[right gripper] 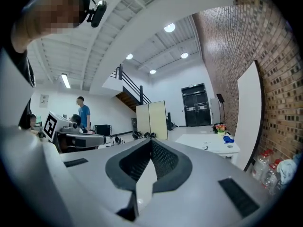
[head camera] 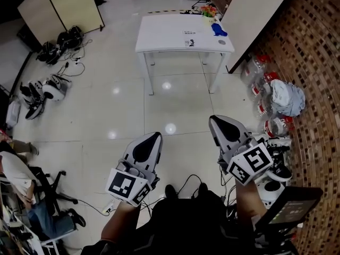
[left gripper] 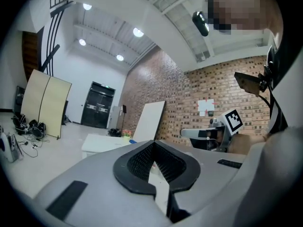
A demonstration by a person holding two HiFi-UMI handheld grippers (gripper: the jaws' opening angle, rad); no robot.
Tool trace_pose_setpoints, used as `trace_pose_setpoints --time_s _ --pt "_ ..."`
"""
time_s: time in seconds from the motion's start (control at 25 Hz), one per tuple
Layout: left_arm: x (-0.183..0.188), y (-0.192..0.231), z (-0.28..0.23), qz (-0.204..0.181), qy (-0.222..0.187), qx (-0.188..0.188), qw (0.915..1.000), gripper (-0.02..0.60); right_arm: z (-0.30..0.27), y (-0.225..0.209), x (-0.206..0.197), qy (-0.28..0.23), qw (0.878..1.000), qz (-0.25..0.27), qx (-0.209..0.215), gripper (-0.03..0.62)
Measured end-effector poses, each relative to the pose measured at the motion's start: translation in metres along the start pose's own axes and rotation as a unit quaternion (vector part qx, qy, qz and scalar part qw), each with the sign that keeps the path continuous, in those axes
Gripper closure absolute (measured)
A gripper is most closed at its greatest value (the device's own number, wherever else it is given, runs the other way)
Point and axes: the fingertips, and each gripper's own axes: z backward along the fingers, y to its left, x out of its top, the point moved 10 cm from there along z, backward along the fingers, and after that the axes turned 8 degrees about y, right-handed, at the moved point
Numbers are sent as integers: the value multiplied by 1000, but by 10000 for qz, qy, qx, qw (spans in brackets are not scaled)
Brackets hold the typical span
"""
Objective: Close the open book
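Head view: from high up, tilted steeply down at the floor point(head camera: 106, 105), left gripper point(head camera: 156, 136) and right gripper point(head camera: 213, 119) close below, white table point(head camera: 183, 33) far ahead. Gripper views: low, level, along own jaws, facing that table, each catching the other gripper off to one side. Shared by all three: table, brick wall point(head camera: 313, 47), leaning board point(head camera: 260, 15).

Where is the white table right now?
Head view, top centre: the white rectangular table stands on the glossy floor, its right end beside the pale board leaning on the brick wall.
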Motion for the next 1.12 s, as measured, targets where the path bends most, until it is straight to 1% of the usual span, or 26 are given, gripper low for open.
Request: trace_pose_setpoints --time_s 0.12,0.28,0.56,0.64,0.76,0.84,0.96,1.12 --pt "-4 -13 3 51 -100 145 9998 586 19 4 -3 -7 9999 122 -7 594" --pt "-2 -40 -1 156 -111 62 9998 586 50 4 -7 -70 10000 28 41 594" --pt "7 -86 -11 -226 -12 -179 9996 586 96 -7 -18 -236 9997 -111 -42 594" --pt "7 -96 -11 -244 15 -219 9995 586 105 -9 -20 -254 9996 -105 -42 594" --pt "7 -104 -12 -222 26 -263 9994 586 112 -10 -18 -316 9994 -88 -50 594" --pt "6 -108 -10 -261 26 -215 9994 586 115 -9 -20 -333 9994 -88 -39 594" --pt "3 -111 -6 -184 37 -100 9998 586 123 -5 -22 -389 9991 -161 23 594" --pt "5 -115 -9 -223 64 -113 9997 586 128 -11 -22 -387 9992 -135 -18 594"
